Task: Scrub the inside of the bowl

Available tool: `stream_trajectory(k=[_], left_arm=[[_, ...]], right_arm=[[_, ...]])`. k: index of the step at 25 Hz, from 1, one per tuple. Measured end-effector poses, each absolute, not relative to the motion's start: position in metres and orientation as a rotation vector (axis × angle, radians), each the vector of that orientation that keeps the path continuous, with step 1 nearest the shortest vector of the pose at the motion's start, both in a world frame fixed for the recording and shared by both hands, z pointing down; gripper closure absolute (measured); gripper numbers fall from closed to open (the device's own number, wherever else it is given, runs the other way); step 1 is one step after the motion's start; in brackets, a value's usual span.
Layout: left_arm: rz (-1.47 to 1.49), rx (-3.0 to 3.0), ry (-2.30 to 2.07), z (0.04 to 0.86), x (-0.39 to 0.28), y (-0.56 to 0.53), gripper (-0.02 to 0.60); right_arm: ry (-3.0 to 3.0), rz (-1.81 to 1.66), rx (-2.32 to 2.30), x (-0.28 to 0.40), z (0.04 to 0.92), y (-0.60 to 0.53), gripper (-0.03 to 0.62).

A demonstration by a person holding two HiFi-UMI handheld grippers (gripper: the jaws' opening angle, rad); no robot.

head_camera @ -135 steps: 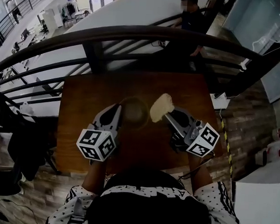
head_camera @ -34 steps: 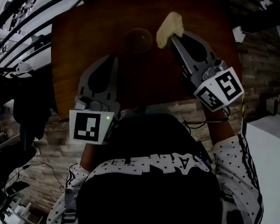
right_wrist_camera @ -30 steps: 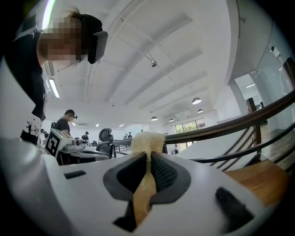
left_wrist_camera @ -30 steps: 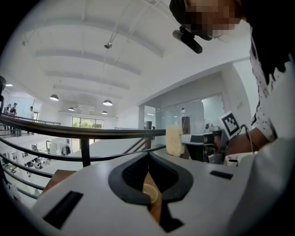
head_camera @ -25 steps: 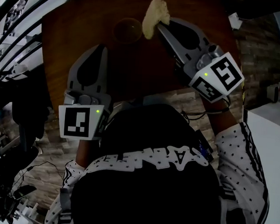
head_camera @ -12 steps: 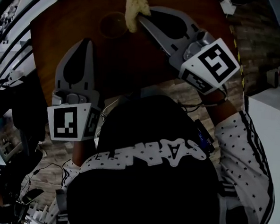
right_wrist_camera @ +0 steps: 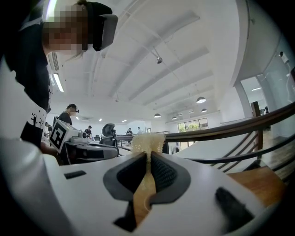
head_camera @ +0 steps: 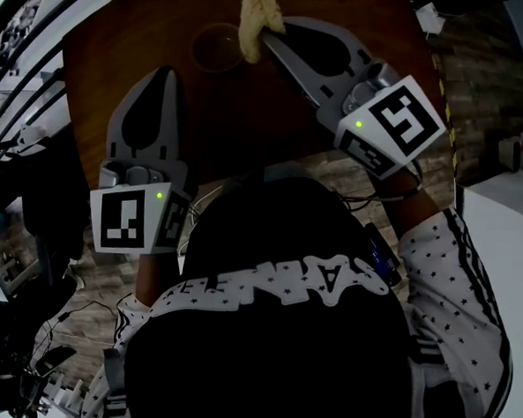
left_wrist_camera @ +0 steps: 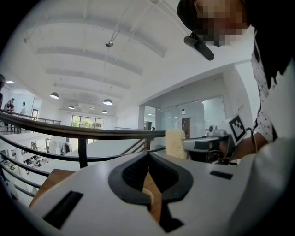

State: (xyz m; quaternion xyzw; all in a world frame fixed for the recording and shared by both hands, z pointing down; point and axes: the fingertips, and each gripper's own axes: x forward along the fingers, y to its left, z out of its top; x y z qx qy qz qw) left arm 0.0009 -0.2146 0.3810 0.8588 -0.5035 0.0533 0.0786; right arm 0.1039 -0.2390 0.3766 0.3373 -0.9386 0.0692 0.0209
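One wooden table [head_camera: 240,127] is counted, with one bowl [head_camera: 216,48] and one sponge [head_camera: 260,15]. Two handheld grippers are shown: one left gripper [head_camera: 164,72] and one right gripper [head_camera: 270,34]. Two marker cubes are counted, one on the left [head_camera: 133,220] and one on the right [head_camera: 392,125], and one green light is lit on each, two in all. One person [head_camera: 280,337] is seen from above.

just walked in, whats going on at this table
A person stands at a wooden table with a gripper in each hand. The right gripper is shut on a yellowish sponge, which it holds beside the small bowl, not inside it. The left gripper is shut on nothing and hangs over the table short of the bowl, without touching it. No scrubbing is under way at this moment.
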Motion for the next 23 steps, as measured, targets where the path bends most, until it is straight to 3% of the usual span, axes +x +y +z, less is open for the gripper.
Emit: stream_trajectory(k=[23], left_arm=[[0.151,2.550,-1.566,0.377,-0.005,-0.214,0.566]], right_arm=[[-2.933,0.245,1.025,0.096,0.374,-0.229,0.554]])
